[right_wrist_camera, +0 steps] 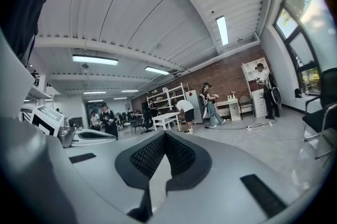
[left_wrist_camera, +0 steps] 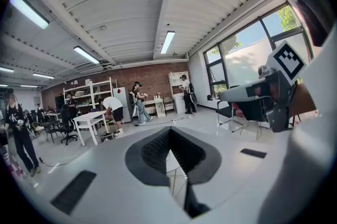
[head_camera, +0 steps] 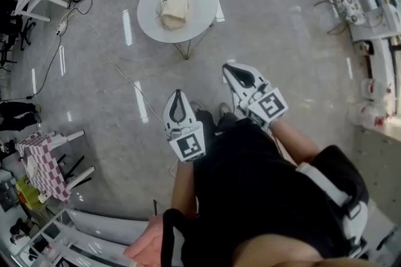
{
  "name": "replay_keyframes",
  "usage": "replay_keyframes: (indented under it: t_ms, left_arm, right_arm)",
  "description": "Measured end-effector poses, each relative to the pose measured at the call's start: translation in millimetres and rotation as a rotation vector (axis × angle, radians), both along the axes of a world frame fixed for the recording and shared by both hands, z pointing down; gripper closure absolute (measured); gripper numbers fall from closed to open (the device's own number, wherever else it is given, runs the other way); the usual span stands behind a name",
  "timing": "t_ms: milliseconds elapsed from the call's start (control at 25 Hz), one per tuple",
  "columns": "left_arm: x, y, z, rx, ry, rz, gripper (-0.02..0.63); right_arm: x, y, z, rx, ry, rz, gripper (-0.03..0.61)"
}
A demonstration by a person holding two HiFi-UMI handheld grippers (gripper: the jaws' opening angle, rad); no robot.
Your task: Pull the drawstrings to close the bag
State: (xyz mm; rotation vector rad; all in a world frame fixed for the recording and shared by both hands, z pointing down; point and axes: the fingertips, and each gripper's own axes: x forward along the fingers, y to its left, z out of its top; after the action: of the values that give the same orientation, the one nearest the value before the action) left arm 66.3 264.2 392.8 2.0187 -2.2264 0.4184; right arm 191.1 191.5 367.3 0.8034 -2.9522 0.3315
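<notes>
The left gripper (head_camera: 178, 93) and right gripper (head_camera: 227, 68) are both closed on nothing, well short of the round table (head_camera: 145, 15). The cream bag (head_camera: 173, 7) lies at the table's middle. Best step up to the table, part the jaws, and take one drawstring each.

Readable text, labels, brands and numbers: I find none in any view.

Closest entries:
- One black-and-white square coded marker (head_camera: 189, 146) on the left gripper (head_camera: 178, 95).
- A second black-and-white square coded marker (head_camera: 270, 106) on the right gripper (head_camera: 229, 69).

Both show block patterns only, with no letters or digits I can make out.
</notes>
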Motion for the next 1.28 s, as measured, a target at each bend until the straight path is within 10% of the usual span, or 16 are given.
replay_keyframes:
  t_ms: [1280]
  left_arm:
    - [-156.7,-179.1,124.2,-0.225,-0.077,0.34,0.615]
  right_arm:
    - [-150.9,-175.3,114.5,-0.002,0.371,-0.017,0.583]
